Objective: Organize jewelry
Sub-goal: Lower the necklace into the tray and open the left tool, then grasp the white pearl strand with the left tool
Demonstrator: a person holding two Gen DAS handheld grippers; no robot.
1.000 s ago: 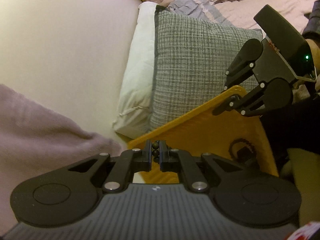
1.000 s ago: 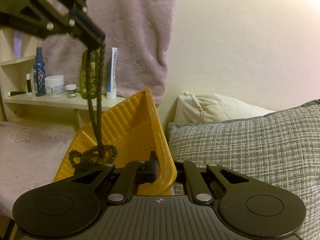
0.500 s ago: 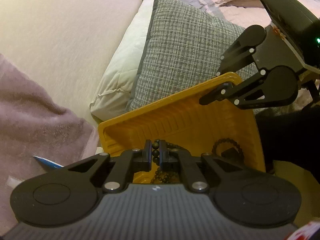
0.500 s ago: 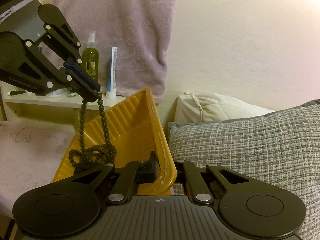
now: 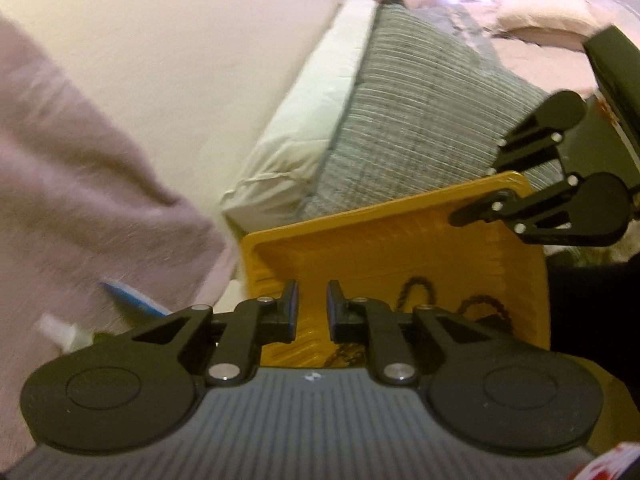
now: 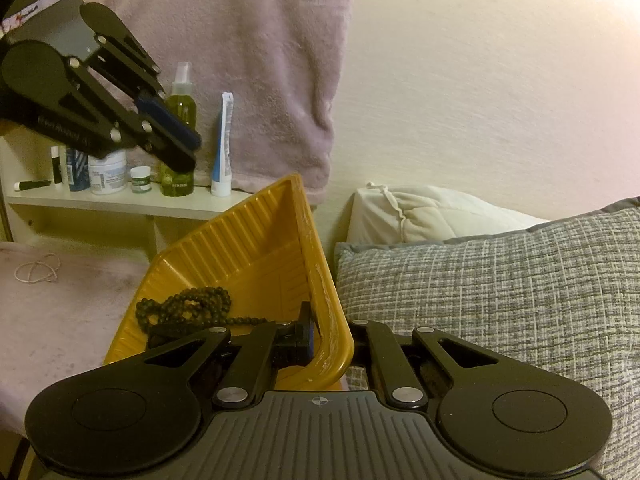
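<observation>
Clamping the yellow tray [image 6: 256, 256] rim, right gripper [image 6: 330, 340] jaws; left gripper [image 5: 312, 308] jaws parted (empty) above beads [image 6: 188, 308].

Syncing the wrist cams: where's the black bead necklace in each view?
Left wrist: bead necklace low right of centre, in loops on the tray floor, partly behind the left gripper.
Right wrist: lower left of centre, piled on the tray floor.
Shared landmark: yellow tray, its rim clamped by the right gripper.
</observation>
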